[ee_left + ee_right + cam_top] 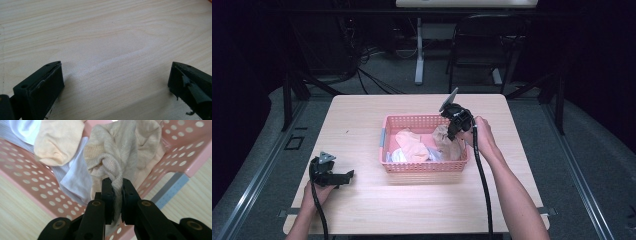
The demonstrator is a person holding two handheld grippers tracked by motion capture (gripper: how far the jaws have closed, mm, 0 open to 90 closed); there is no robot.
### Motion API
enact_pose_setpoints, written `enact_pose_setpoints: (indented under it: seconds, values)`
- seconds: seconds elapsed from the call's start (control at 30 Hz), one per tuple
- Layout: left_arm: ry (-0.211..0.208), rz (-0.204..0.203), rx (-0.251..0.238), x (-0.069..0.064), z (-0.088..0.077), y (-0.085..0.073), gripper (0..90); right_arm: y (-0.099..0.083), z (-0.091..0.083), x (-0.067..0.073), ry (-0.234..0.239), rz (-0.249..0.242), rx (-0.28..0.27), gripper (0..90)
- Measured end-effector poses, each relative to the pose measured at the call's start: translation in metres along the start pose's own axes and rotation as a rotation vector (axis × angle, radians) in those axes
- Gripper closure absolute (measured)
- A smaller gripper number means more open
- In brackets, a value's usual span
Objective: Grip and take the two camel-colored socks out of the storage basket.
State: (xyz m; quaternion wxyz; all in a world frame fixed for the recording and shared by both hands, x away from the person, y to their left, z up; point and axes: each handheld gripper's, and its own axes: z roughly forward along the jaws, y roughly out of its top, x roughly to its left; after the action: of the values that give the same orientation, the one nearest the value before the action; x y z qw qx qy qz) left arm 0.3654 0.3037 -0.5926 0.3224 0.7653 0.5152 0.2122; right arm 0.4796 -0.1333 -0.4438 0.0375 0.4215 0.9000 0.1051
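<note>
1. High view: I see a pink perforated basket (424,166) sitting near the middle of the wooden table (362,210), with several pieces of clothing piled inside.
2. My right gripper (455,131) reaches over the basket's right end, tilted down into it, with the right hand (482,137) behind it.
3. Right gripper view: my jaws are pinched tight on a fold of a beige knitted sock (120,152), which bunches up just ahead of the pads; the rest of it hangs against the basket's inside wall (182,150).
4. Beside it in the basket I see a peach sock (58,140) and a white ribbed cloth (72,180) lying under and to the left of the beige one.
5. My left gripper (343,176) rests low on the table at the near left, well apart from the basket, held by the left hand (318,192).
6. Left gripper view: my jaws stand wide apart with nothing between them, bare wood grain beneath.
</note>
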Motion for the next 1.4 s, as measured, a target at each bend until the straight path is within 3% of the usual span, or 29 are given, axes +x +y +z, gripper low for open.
enact_pose_setpoints:
  seconds: [0.6,0.9,1.17,1.4]
  values:
    - [0.000,0.000,0.000,0.000,0.000,0.000,0.0,0.002,-0.059,0.009,-0.016,-0.020,-0.086,82.9]
    - [0.000,0.000,0.000,0.000,0.000,0.000,0.0,0.000,-0.075,0.012,-0.022,-0.030,-0.100,82.9]
    - [0.000,0.000,0.000,0.000,0.000,0.000,0.0,-0.011,-0.088,0.003,-0.034,-0.015,-0.111,82.9]
    - [0.000,0.000,0.000,0.000,0.000,0.000,0.0,-0.032,-0.105,-0.013,-0.046,0.024,-0.140,82.8]
